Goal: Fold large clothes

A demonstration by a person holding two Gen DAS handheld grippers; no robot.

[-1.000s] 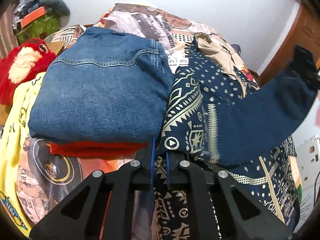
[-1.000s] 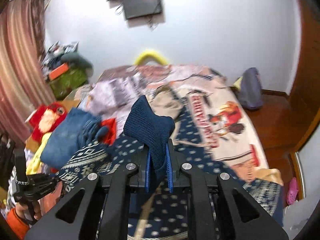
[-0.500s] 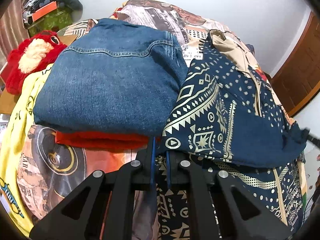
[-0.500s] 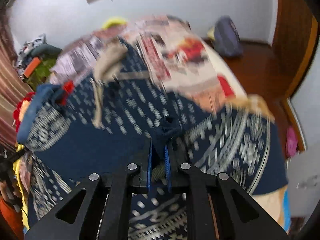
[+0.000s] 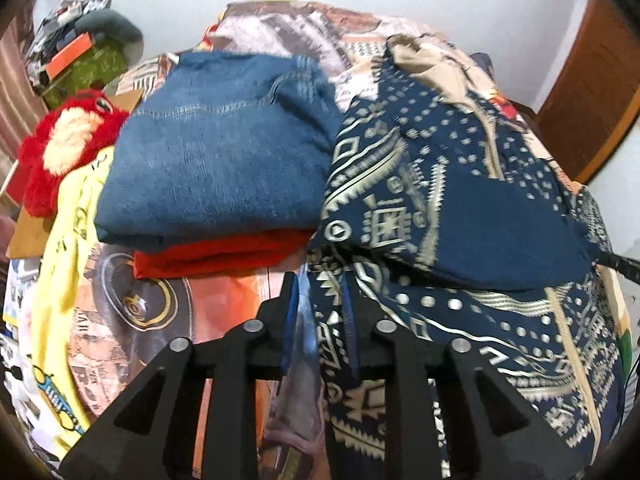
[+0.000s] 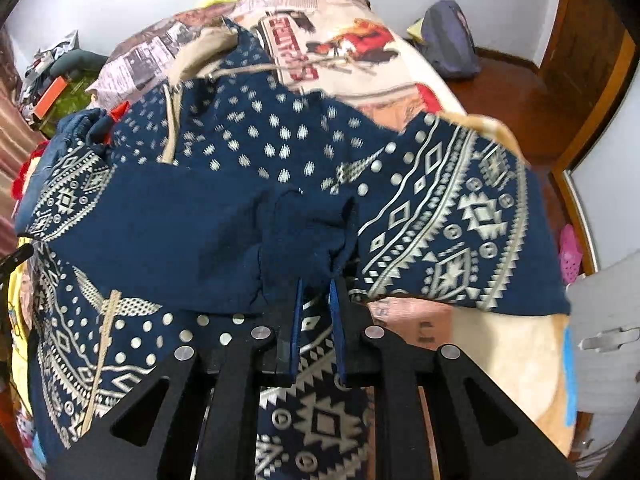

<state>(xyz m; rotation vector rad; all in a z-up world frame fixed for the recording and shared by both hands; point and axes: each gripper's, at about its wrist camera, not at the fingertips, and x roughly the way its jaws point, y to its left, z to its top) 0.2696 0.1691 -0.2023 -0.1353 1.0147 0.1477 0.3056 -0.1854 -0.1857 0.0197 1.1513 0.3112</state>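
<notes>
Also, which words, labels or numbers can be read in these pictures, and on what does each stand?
No text reads clearly.
Red block letters on the bedspread: sideways, blurred, unreadable.
Blue lettering on the yellow cloth: distorted, unreadable.
Newspaper-style print on the bedspread: too small.

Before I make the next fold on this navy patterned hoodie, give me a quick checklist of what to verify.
1. Sleeve folded across the hoodie body: ok.
2. Right gripper shut on the sleeve cuff: ok.
3. Left gripper letting go: ok, its jaws are opening, the hoodie's edge between them.
4. Folded jeans on the red garment clear of the hoodie: not ok, the hoodie's edge touches the stack.
5. Hood and drawstrings tucked flat: not ok, bunched at the top.
6. Hem lying smooth: cannot tell.
</notes>
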